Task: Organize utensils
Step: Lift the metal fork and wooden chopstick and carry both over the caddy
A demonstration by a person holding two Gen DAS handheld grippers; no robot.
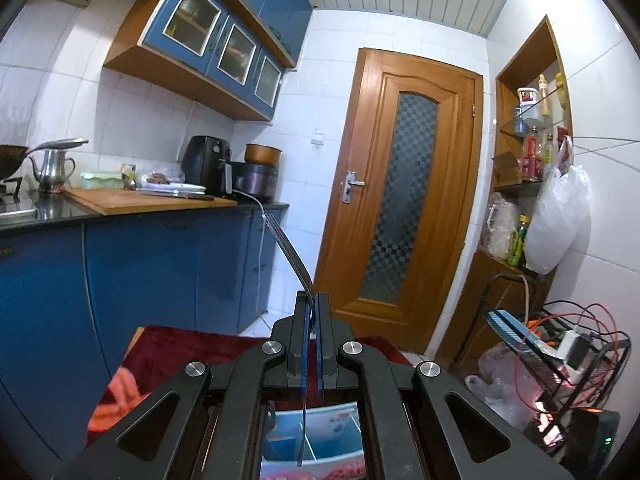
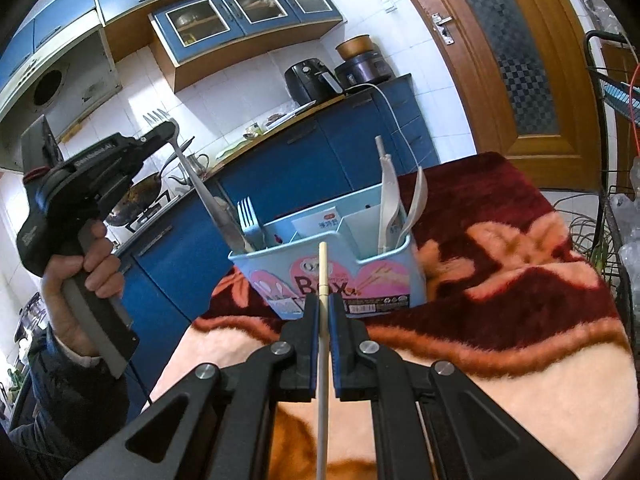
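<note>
A light blue utensil box [image 2: 376,268] stands on a patterned blanket. Its left compartment holds a blue plastic fork [image 2: 248,216] and its right one white spoons [image 2: 390,196]. My right gripper [image 2: 324,300] is shut on a cream chopstick [image 2: 323,268], whose tip rises just in front of the box. My left gripper [image 2: 166,132], up to the left of the box, is shut on a metal fork [image 2: 208,204]; its tines point up and its handle end reaches down to the left compartment. In the left wrist view, the left gripper [image 1: 313,300] pinches the fork [image 1: 288,248] above the box [image 1: 340,432].
A dark red and peach blanket [image 2: 500,240] covers the table. Blue kitchen cabinets [image 1: 160,272] and a counter with appliances run along the left. A wire rack [image 1: 560,340] with cables stands at the right by a wooden door [image 1: 400,200]. A person's hand [image 2: 92,264] holds the left gripper's handle.
</note>
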